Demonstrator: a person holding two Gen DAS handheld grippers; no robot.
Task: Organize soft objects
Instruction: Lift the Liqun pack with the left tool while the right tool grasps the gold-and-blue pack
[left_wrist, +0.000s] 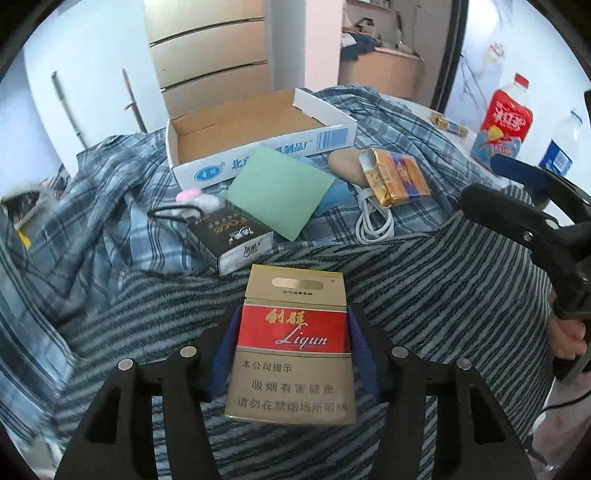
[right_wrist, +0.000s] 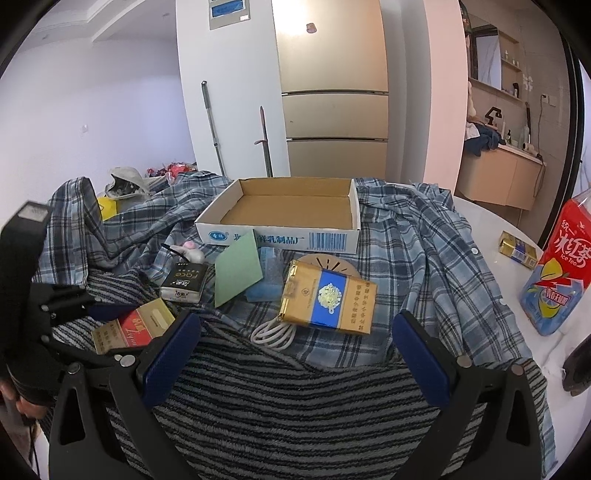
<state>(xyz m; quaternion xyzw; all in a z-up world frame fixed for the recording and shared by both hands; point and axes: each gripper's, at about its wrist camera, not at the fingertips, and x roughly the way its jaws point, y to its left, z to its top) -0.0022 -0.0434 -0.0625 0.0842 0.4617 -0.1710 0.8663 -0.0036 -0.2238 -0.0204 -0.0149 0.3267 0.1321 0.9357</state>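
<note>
My left gripper (left_wrist: 293, 326) is shut on a red and gold cigarette pack (left_wrist: 295, 288), its blue pads pressing both long sides; the pack hangs just above a grey striped fleece cloth (left_wrist: 424, 295). The right wrist view shows the same pack (right_wrist: 133, 325) at lower left. My right gripper (right_wrist: 297, 328) stands open over the striped cloth (right_wrist: 295, 398) with nothing between its fingers. Ahead lie a green pad (right_wrist: 236, 269), a black tissue pack (right_wrist: 184, 280), a gold and blue pack (right_wrist: 328, 295) and a pink plush charm (right_wrist: 190, 251), all on a blue plaid shirt (right_wrist: 424, 258).
An empty cardboard tray (right_wrist: 277, 236) stands behind the items. A coiled white cable (right_wrist: 273, 334) lies by the gold pack. An ice tea bottle (right_wrist: 557, 277) and a small gold packet (right_wrist: 517, 249) stand on the white table at right. A fridge is behind.
</note>
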